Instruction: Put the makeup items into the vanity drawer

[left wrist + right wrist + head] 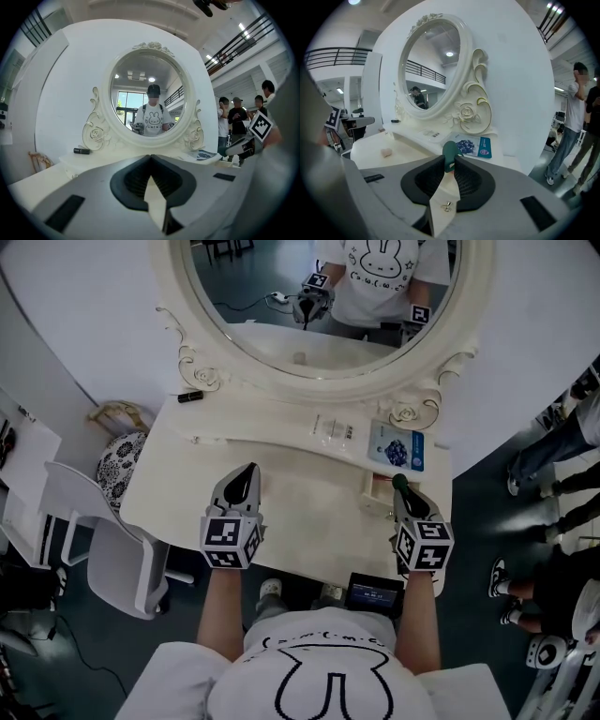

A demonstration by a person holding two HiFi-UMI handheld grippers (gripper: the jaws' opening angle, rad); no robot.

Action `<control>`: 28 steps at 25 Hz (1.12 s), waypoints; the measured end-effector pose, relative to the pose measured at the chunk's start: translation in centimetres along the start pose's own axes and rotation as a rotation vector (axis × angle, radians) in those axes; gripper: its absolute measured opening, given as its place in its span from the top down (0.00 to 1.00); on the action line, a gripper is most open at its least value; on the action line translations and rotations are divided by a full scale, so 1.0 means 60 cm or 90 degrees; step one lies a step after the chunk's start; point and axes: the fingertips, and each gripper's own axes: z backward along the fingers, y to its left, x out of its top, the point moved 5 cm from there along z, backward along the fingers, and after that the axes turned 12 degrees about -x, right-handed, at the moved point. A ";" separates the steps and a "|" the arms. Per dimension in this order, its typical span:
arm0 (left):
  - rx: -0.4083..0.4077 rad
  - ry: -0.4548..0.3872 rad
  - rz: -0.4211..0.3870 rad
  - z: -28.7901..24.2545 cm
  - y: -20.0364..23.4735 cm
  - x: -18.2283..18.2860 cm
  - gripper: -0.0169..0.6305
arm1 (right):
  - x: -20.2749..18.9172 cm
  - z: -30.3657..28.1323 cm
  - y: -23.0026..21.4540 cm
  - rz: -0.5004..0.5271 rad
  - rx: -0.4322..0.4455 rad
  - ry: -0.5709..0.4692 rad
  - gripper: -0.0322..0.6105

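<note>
1. The head view alone shows the whole layout. The cream table stands under the oval mirror, with the left gripper below the mirror's left half and the right gripper below its right edge.
2. Only the left gripper view shows that gripper's fingers closely. They are clenched tip to tip, with nothing between them.
3. Only the right gripper view shows that gripper's fingers grasping the green makeup item. It is pinched at the tips, and its rounded end stands up past them toward the mirror's base. In the head view it is only a dark tip.
4. The green makeup item is thus held above the table, below the mirror's right scroll. It is just beside a small boxy opening that may be the pulled-out drawer, though the view is too coarse to be sure.
5. A pinkish pad lies on the table below the mirror. It shows clearly only in the right gripper view.
6. Counts:
   - two grippers
   - one green makeup item
   - one black tube, on the shelf at the mirror's lower left
   - one white packet, under the mirror's middle
   - one blue packet, at the mirror's lower right, just beside the white one
   - one pinkish pad
</note>
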 end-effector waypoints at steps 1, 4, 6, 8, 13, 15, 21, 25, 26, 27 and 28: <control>0.002 0.001 0.001 -0.003 -0.001 -0.002 0.93 | -0.004 -0.005 -0.002 0.005 0.002 0.007 0.84; 0.006 0.007 0.004 -0.013 -0.006 -0.009 0.93 | -0.020 -0.023 -0.009 0.019 0.001 0.037 0.79; 0.010 0.013 0.007 -0.017 -0.007 -0.014 0.93 | -0.027 -0.032 -0.014 0.019 -0.003 0.050 0.72; 0.012 0.017 0.009 -0.021 -0.009 -0.018 0.93 | -0.029 -0.036 -0.020 0.018 -0.010 0.050 0.71; 0.013 0.021 0.009 -0.025 -0.009 -0.021 0.93 | -0.026 -0.042 -0.027 0.008 -0.013 0.045 0.69; 0.013 0.022 0.009 -0.024 -0.007 -0.021 0.93 | -0.025 -0.043 -0.024 0.004 -0.014 0.043 0.69; 0.029 0.018 0.013 0.005 0.012 -0.017 0.93 | -0.010 -0.040 0.004 0.009 -0.002 0.031 0.69; 0.043 0.014 0.019 0.031 0.037 -0.022 0.93 | 0.002 -0.041 0.038 0.011 0.010 0.017 0.69; 0.044 0.013 0.019 0.038 0.043 -0.023 0.93 | 0.004 -0.041 0.048 0.014 0.013 0.015 0.69; 0.045 0.012 0.018 0.045 0.049 -0.022 0.93 | 0.006 -0.041 0.058 0.017 0.016 0.014 0.69; 0.047 0.011 0.017 0.052 0.055 -0.021 0.93 | 0.007 -0.040 0.067 0.019 0.019 0.013 0.69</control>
